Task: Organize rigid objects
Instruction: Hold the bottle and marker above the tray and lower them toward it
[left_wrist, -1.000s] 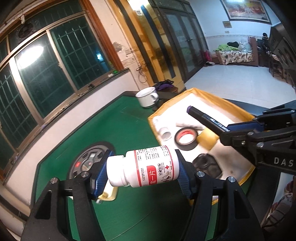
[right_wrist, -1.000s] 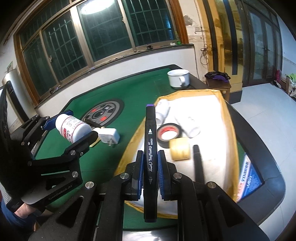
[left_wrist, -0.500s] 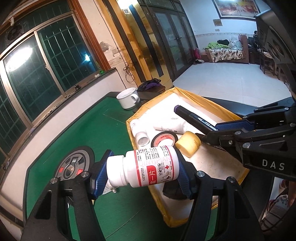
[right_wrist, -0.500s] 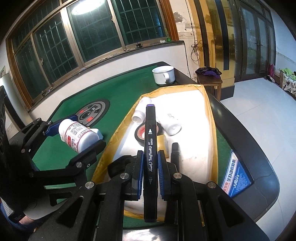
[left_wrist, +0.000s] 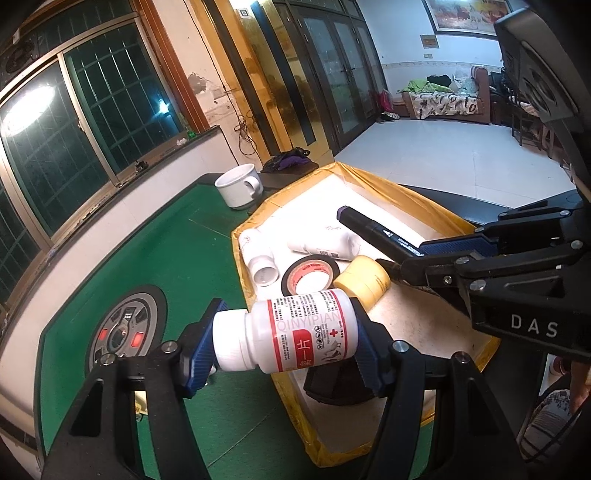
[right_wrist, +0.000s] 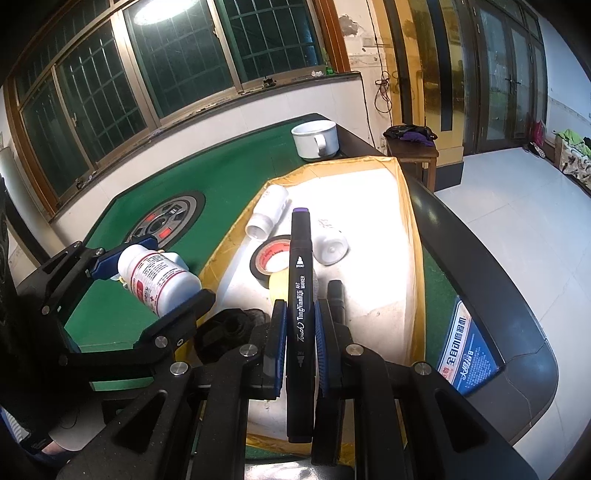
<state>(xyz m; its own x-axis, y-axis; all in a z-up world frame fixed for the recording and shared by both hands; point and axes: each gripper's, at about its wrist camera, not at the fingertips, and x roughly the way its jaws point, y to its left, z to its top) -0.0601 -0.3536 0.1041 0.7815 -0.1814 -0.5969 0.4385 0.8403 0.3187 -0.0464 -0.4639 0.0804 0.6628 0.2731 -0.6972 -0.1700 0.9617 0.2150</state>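
Observation:
My left gripper is shut on a white pill bottle with a red label, held sideways above the near left edge of the yellow-rimmed white tray; the bottle also shows in the right wrist view. My right gripper is shut on a black art marker with a purple tip, held over the tray. In the tray lie two white bottles, a black tape roll, a yellow tape roll, a black marker and a black round object.
A white mug stands at the far corner of the green table. A round dice panel sits in the table's middle. A small white object lies behind the left fingers. A blue card lies by the right table edge.
Both grippers have moved toward the tray with their loads. The pill bottle now hangs over the tray's near left edge, and the marker has come further over the tray.

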